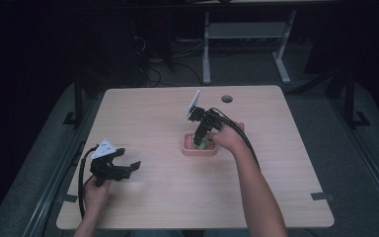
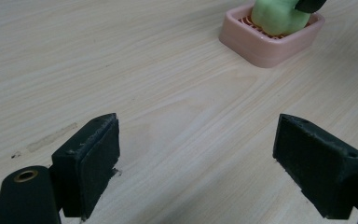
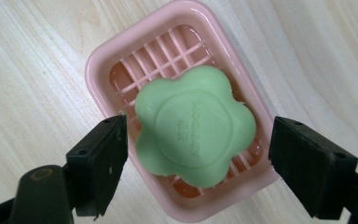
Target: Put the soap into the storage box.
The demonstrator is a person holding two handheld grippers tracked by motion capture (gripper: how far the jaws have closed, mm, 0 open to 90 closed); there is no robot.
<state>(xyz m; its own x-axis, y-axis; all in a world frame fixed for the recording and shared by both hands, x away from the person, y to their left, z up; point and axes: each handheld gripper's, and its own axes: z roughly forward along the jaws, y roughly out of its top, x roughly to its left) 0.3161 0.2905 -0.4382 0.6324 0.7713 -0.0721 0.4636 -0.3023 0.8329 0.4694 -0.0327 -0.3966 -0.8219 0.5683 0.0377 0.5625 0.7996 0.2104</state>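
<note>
Right gripper view: right gripper (image 3: 198, 140) jaws wide, straddling green soap (image 3: 195, 126) in pink dish (image 3: 103, 58).
Left gripper (image 2: 198, 154): wide, empty; dish at 1 o'clock.

1. A light wooden table (image 1: 153, 113) with rounded corners carries everything; its grain runs along its length.
2. A round cable hole (image 1: 227, 98) sits near the far edge.
3. A pink soap dish (image 3: 105, 60) rests directly on the tabletop, right of centre.
4. Dark tape marks (image 1: 322, 196) sit by the near corners.
</note>
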